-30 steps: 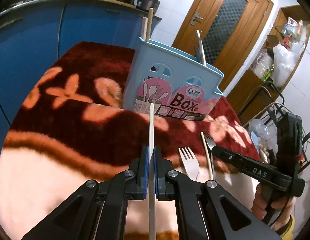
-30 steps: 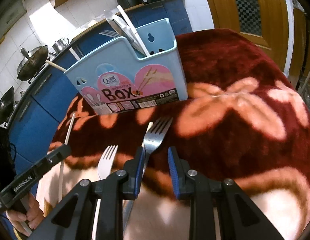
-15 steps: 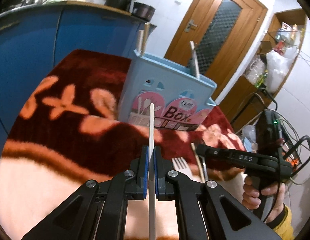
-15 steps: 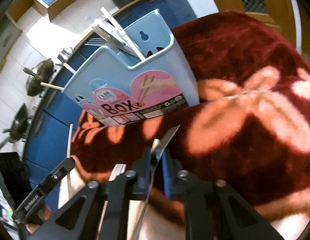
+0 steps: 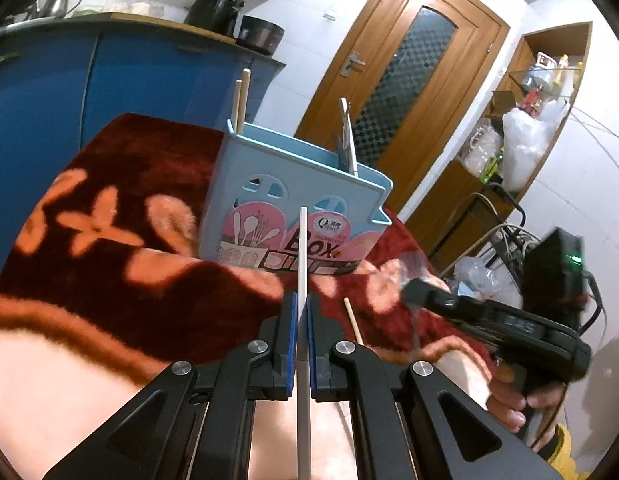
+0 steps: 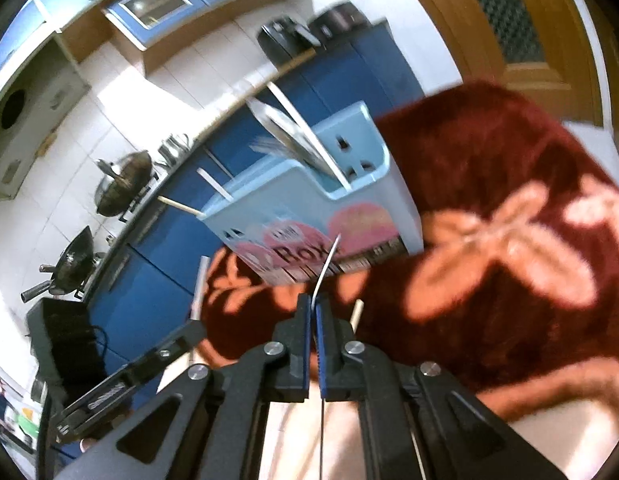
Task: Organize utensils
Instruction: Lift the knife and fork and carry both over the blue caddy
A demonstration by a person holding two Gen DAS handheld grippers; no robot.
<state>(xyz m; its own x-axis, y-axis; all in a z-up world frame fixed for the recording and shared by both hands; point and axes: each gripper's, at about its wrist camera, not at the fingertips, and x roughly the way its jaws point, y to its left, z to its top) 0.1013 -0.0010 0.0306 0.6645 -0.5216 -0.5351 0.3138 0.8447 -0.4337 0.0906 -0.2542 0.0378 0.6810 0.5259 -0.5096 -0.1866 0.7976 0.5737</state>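
Note:
A light blue utensil box (image 5: pixel 293 208) stands on the red flowered blanket (image 5: pixel 109 280), holding wooden chopsticks at its left end and metal utensils at its right end. My left gripper (image 5: pixel 300 312) is shut on a white chopstick (image 5: pixel 302 248) that points at the box front. My right gripper (image 6: pixel 312 312) is shut on a metal fork (image 6: pixel 327 264), seen edge-on and lifted off the blanket, short of the box (image 6: pixel 309 208). A wooden chopstick (image 5: pixel 351 320) lies on the blanket between the grippers. The right gripper also shows in the left wrist view (image 5: pixel 413 292).
Blue kitchen cabinets (image 5: pixel 89 80) with pots and appliances stand behind the table. A wooden door (image 5: pixel 401 80) and a cluttered shelf (image 5: pixel 529 128) are at the right. The left gripper with its white chopstick (image 6: pixel 199 288) shows at the left of the right wrist view.
My right gripper closed on the fork and lifted it off the blanket, turning it edge-on. My left gripper rose with the white chopstick still held. Both views tilted upward.

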